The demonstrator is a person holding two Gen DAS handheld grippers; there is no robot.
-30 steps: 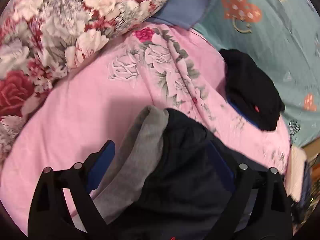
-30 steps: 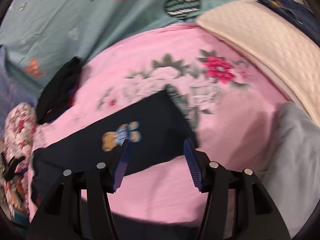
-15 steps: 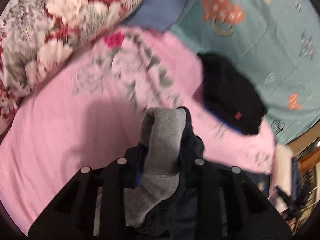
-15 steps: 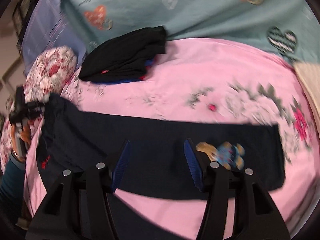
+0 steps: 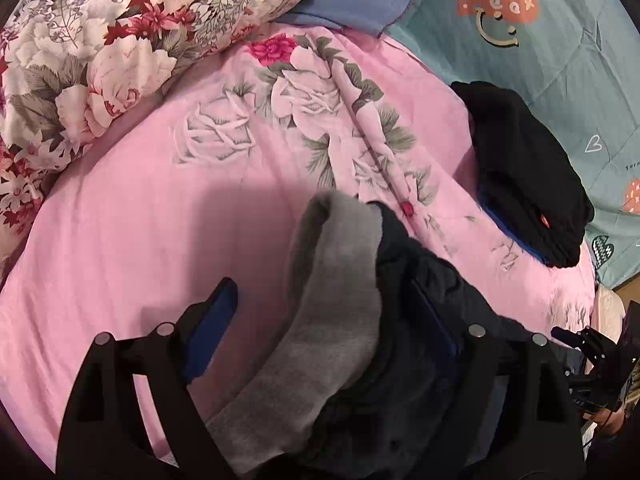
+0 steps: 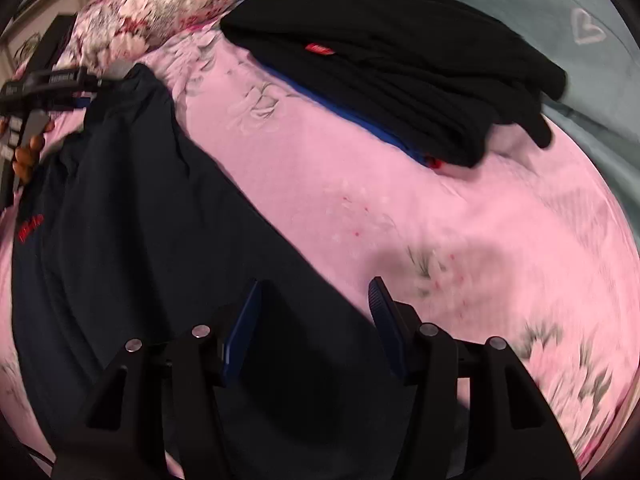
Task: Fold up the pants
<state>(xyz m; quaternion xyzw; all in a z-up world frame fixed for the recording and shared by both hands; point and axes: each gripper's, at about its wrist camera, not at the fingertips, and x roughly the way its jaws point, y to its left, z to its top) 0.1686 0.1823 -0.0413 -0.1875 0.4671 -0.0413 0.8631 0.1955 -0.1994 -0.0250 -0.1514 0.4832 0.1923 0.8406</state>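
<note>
Bed (image 5: 132, 232) carrying everything, pink sheet. Pants (image 6: 132, 216) lying lengthwise on it, waistband bunching grey-side-out between my left claw (image 5: 320, 312) fingers. Left claw gaping wide, gripping nothing. Right claw (image 6: 316, 312) hanging wide over leg. Black clothes pile (image 6: 400, 60) sitting well apart. I'm judging: flattening stage; next needing waistband smoothing, then right claw pinching leg hem.

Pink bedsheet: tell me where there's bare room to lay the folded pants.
One bare patch of pink floral bedsheet lies between the red-and-white floral pillow and the dark navy pants. Another lies between the pants and the folded black clothes pile. It is crowded along the teal quilt, where that pile sits.
</note>
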